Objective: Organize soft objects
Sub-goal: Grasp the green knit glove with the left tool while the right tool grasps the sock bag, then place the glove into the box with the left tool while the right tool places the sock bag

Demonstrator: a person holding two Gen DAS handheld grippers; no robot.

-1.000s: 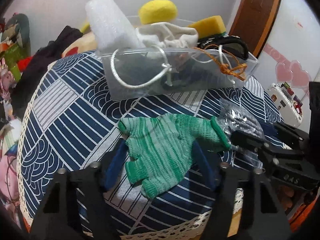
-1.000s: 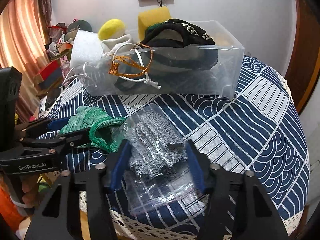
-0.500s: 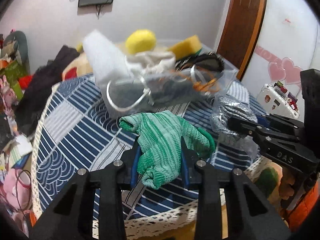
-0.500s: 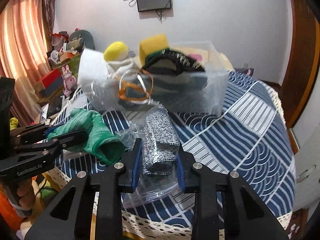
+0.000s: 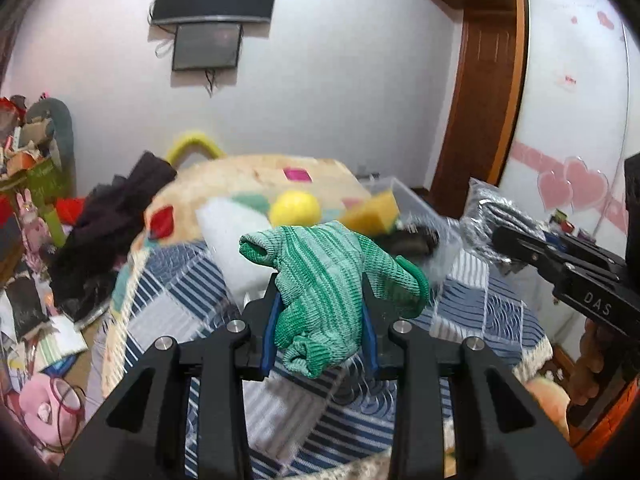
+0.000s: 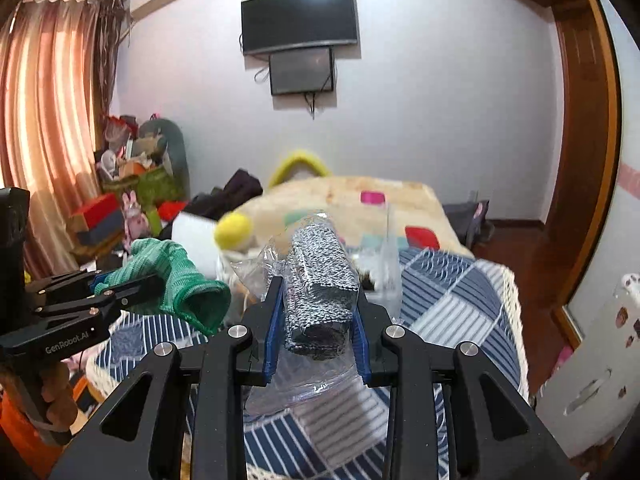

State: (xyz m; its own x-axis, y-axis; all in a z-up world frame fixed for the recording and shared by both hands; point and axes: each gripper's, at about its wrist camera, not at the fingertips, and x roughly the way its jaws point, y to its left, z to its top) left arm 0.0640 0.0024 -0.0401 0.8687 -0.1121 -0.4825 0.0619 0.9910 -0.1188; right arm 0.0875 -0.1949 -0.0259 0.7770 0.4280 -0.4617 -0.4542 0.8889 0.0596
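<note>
My left gripper (image 5: 319, 322) is shut on a green knit glove (image 5: 324, 280) and holds it in the air above the table; the glove also shows in the right wrist view (image 6: 176, 280). My right gripper (image 6: 316, 330) is shut on a clear plastic bag holding grey speckled knit gloves (image 6: 320, 280), also lifted; that bag appears in the left wrist view (image 5: 492, 216). Beyond both stands the clear plastic bin (image 5: 412, 204) with a yellow ball (image 5: 295, 208), a yellow sponge (image 5: 374, 216), white foam (image 5: 236, 232) and dark fabric inside.
The round table has a blue and white patterned cloth (image 6: 448, 304) with a lace edge. A bed with a beige blanket (image 6: 360, 196) lies behind it. Clutter and dark clothes (image 5: 108, 224) fill the left side. A wooden door frame (image 6: 580, 160) is on the right.
Both grippers closed on their items and lifted them off the table. The views have tilted up, so the bin now sits lower and farther off.
</note>
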